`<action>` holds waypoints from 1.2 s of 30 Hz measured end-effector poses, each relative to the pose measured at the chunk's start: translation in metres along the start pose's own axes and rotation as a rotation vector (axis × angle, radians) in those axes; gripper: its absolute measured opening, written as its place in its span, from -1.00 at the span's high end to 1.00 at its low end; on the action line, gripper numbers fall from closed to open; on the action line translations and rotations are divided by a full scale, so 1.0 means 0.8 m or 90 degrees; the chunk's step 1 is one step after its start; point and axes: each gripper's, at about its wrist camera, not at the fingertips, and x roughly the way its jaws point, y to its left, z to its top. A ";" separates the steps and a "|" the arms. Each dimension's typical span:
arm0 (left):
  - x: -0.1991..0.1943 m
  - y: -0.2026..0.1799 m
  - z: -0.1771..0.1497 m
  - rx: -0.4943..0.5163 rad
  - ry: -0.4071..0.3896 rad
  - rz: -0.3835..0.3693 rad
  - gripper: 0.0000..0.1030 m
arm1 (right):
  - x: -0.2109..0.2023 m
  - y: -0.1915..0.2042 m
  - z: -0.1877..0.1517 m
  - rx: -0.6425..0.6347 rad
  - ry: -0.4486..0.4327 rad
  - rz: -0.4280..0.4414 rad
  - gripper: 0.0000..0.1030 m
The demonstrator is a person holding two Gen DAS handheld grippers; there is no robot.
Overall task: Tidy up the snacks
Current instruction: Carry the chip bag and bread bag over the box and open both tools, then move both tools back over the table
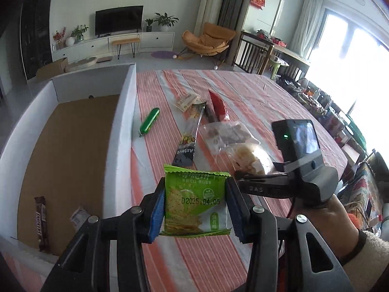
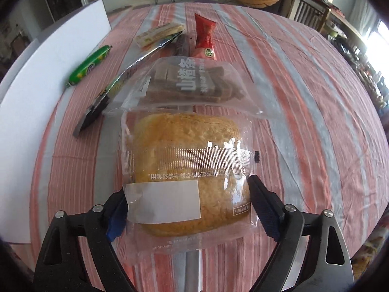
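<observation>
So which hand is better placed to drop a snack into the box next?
Left. The left gripper already clamps the green cracker packet beside the box; the right gripper only straddles the bread.

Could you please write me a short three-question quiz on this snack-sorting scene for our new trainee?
1. True or false: the left gripper holds a green cracker packet.
2. What lies between the right gripper's fingers? A) bread bag B) red packet C) green sausage
3. Which snack bar already lies in the box?

Key: 1 true. 2 A, the bread bag. 3 The chocolate bar.
</observation>
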 end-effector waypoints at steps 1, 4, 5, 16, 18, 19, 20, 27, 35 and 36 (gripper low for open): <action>-0.009 0.008 0.001 -0.006 -0.004 -0.001 0.12 | -0.008 -0.012 -0.005 0.025 0.000 0.025 -0.56; -0.026 0.030 0.007 -0.035 -0.009 -0.016 0.12 | -0.029 -0.047 -0.020 0.074 -0.021 0.044 -0.55; -0.031 0.036 0.010 -0.043 -0.013 -0.018 0.12 | -0.037 -0.058 -0.025 0.095 -0.028 0.061 -0.54; -0.067 0.149 0.033 -0.101 -0.050 0.094 0.12 | -0.210 0.037 0.034 0.079 -0.156 0.334 -0.55; -0.072 0.176 0.032 -0.119 -0.050 0.121 0.12 | -0.227 0.092 0.058 0.035 -0.153 0.399 -0.55; -0.074 0.189 0.031 -0.129 -0.048 0.135 0.12 | -0.232 0.122 0.068 0.010 -0.148 0.424 -0.55; -0.076 0.202 0.029 -0.141 -0.047 0.148 0.12 | -0.234 0.151 0.077 -0.016 -0.143 0.441 -0.55; -0.071 0.255 -0.001 -0.189 -0.024 0.272 -0.17 | -0.172 0.298 0.093 -0.153 -0.091 0.424 -0.69; -0.057 0.256 -0.009 -0.218 -0.030 0.257 -0.75 | -0.156 0.221 0.079 -0.112 -0.157 0.379 -0.69; -0.060 0.250 -0.010 -0.213 -0.035 0.246 -0.75 | -0.159 0.207 0.072 -0.103 -0.174 0.363 -0.69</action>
